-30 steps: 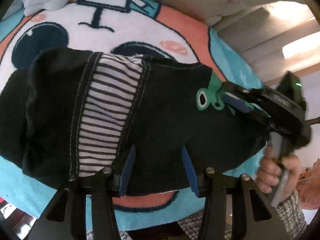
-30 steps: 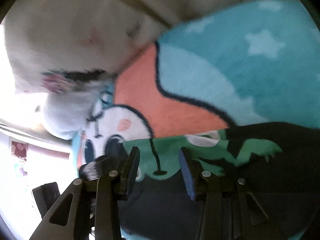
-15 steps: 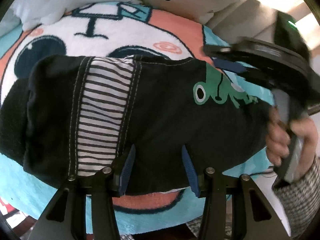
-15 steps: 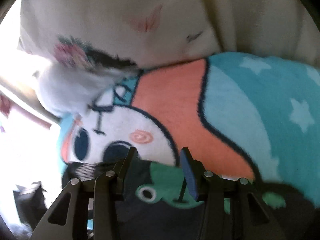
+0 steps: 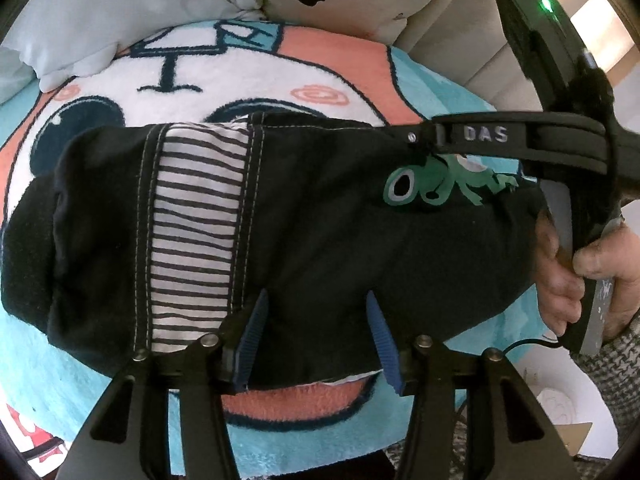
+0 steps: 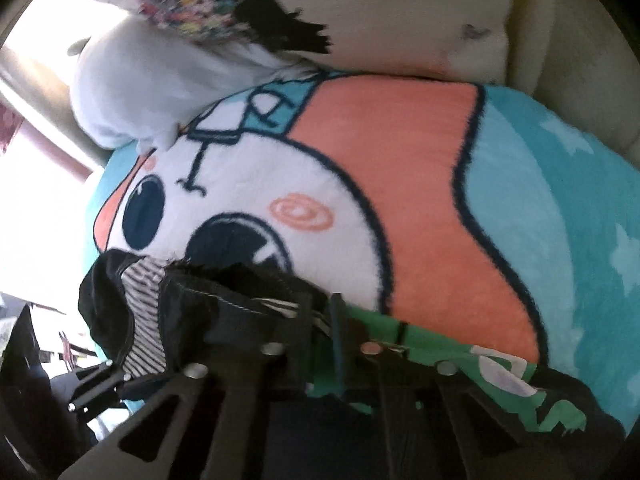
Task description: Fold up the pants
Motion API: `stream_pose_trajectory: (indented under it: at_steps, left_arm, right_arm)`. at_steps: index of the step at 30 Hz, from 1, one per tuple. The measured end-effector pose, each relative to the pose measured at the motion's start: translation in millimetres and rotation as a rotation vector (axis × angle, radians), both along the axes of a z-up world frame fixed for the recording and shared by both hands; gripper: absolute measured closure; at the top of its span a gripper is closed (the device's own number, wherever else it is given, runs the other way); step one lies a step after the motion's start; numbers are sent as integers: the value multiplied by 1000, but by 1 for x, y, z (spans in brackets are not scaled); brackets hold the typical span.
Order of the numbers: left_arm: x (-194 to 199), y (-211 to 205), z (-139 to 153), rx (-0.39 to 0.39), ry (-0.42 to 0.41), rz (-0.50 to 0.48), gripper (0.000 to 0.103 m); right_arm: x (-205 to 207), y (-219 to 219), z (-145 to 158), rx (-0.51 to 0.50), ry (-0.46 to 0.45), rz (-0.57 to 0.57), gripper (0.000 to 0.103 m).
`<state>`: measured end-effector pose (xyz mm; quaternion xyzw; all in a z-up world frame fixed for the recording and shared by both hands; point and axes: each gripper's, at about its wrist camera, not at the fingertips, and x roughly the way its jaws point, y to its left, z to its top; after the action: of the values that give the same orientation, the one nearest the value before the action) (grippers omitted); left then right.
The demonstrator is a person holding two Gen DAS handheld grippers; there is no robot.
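Black pants (image 5: 320,232) with a striped panel (image 5: 196,232) and a green frog print (image 5: 436,182) lie folded on a cartoon blanket (image 5: 256,80). My left gripper (image 5: 316,332) is open, its blue pads over the pants' near edge. My right gripper (image 6: 328,320) is shut on the pants' far edge by the frog print (image 6: 424,344); in the left wrist view it (image 5: 420,140) reaches in from the right.
White pillows (image 5: 100,12) and a printed cushion (image 6: 360,12) lie behind the blanket. A beige sofa back (image 6: 568,40) rises at the far right. The person's hand (image 5: 580,280) holds the right gripper's handle.
The right gripper has come down onto the pants' far edge near the frog and closed on it. The left gripper has stayed open at the near edge.
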<state>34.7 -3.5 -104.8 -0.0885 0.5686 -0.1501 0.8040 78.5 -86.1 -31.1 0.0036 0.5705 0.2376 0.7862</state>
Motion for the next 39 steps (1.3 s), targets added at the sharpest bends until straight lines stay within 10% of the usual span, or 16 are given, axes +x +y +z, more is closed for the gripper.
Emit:
stream_pose_trajectory:
  at_steps: [17,24,31,33,35,37,39]
  left_arm:
    - [-4,9,-1,-55,7,5,53]
    - [-6,7,0,-44,1,-13,53]
    - [-6,10,0,-59,8,-36,53]
    - [-4,11,0,-73,12,-43,50]
    - [-3,10,-1,-83,9,-59,48]
    - [-3,10,-1,-87,5,-79,45]
    - [-5,7,0,-88,-2,-101,41]
  right_arm:
    - [15,-21,38,205,37,-138,101]
    - [21,5,-12,161,160,-154,101]
    - [8,-27,41,149,-18,-278,98]
    - [-26,-36,73,67,-157,-297,85]
    - [-61,-46,92,-20,-296,-358,12]
    - [-100,-64,100,-67,-437,-443,1]
    - [-110,-81,90,-88,-379,-480,1]
